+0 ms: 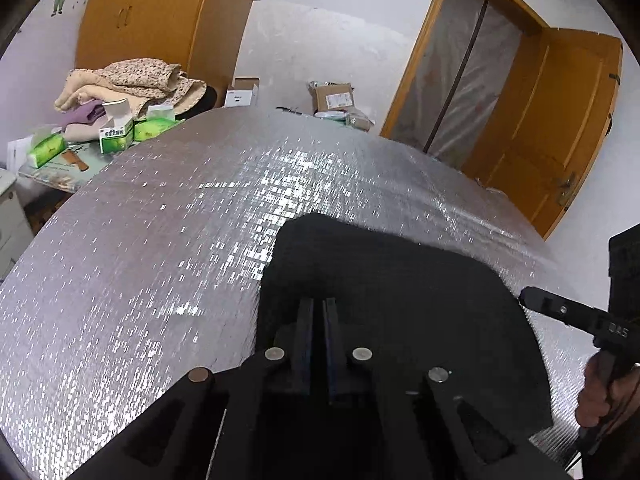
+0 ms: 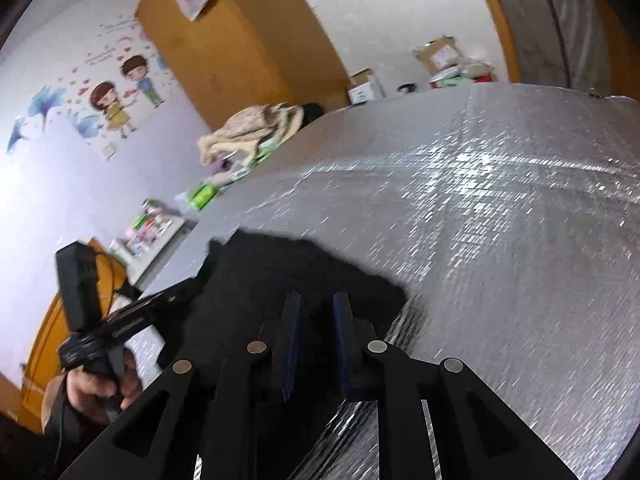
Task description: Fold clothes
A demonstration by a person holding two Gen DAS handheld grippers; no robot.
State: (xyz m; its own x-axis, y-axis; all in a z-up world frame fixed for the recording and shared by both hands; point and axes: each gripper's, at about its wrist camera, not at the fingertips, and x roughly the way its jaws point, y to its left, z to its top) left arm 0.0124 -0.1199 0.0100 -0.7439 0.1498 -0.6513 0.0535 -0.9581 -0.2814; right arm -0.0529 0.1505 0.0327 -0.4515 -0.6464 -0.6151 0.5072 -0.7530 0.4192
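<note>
A black garment (image 1: pixel 380 272) (image 2: pixel 280 272) lies on the silver foil-covered table (image 1: pixel 160 240) (image 2: pixel 500 240). In the left wrist view my left gripper (image 1: pixel 319 306) sits low on the garment's near part, its jaws almost together and pinching the black cloth. The right gripper (image 1: pixel 528 298) reaches in at the garment's right edge. In the right wrist view my right gripper (image 2: pixel 318 304) hovers at the garment's near edge, its fingers apart with dark cloth showing in the gap. The left gripper (image 2: pixel 172 300) comes in from the left, its tips lost against the black cloth.
A heap of folded blankets and clothes (image 1: pixel 132 84) and green tissue packs (image 1: pixel 116 136) sit on a side table at the far left. Cardboard boxes (image 1: pixel 332 96) stand beyond the far edge, near an orange door (image 1: pixel 560 128). A hand (image 2: pixel 96 388) holds the left gripper's handle.
</note>
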